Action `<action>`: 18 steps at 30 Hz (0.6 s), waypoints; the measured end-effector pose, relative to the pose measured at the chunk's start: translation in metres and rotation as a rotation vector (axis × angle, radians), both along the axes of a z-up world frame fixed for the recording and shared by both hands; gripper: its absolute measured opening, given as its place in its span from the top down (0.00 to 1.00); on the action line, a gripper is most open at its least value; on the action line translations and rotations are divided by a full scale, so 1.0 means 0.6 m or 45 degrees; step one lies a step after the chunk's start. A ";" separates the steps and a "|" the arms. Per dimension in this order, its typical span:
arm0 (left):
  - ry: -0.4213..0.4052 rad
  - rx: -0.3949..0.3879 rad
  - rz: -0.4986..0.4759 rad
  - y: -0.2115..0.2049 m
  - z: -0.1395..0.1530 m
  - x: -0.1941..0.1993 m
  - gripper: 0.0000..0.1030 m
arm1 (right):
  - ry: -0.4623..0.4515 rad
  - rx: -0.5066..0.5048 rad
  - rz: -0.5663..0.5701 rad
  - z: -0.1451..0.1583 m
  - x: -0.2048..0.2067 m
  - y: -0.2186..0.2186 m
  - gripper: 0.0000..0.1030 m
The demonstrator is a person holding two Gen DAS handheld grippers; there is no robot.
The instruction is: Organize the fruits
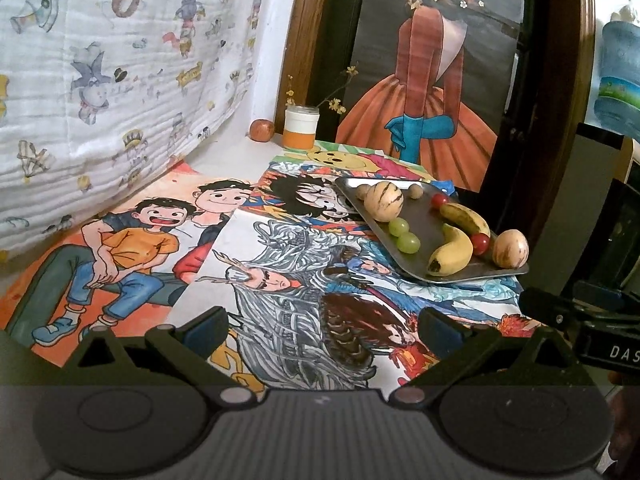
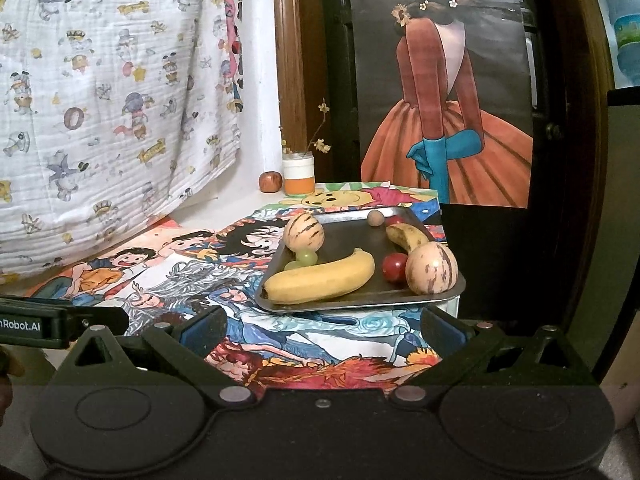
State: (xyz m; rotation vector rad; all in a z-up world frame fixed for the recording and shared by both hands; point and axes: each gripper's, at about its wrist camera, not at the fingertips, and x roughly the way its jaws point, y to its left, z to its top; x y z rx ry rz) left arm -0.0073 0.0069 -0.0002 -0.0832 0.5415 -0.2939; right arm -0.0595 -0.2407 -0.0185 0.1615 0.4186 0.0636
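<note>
Fruit lies mixed on a shallow rectangular steel tray (image 2: 360,300) resting on cartoon-printed paper sheets (image 1: 280,280) that cover the table. On the tray are two yellow bananas, a larger clean one (image 2: 320,282) along the near rim and a browner one (image 2: 408,236) behind it. Two striped cream-coloured round melons sit at opposite ends, one (image 2: 304,233) at the far left and one (image 2: 431,268) at the near right. Pale green grapes (image 2: 306,257) lie beside the left melon, red cherry tomatoes (image 2: 394,266) lie between the bananas and the right melon, and a small brown nut-like fruit (image 2: 376,218) sits at the back.

The left gripper (image 1: 322,330) and the right gripper (image 2: 324,330) both hang short of the tray with jaws spread wide and nothing between them. The sorting looks not yet begun.

The right gripper faces the tray squarely, so it seems the better placed to start. A sound first pick would probably be the near banana, taken across its middle so it does not swing. Grapes and tomatoes will likely roll, so they call for a gentle squeeze. The tray overhangs the table's edge at its right corner, so pressing down there could tip it.
</note>
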 end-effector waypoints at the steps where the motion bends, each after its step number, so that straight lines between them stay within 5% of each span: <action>1: 0.000 0.000 0.000 0.000 0.000 0.000 0.00 | 0.000 0.000 0.000 0.000 0.000 0.000 0.01; 18: 0.007 0.002 0.001 -0.002 -0.002 0.000 0.00 | 0.002 0.002 0.000 -0.001 0.001 0.000 0.01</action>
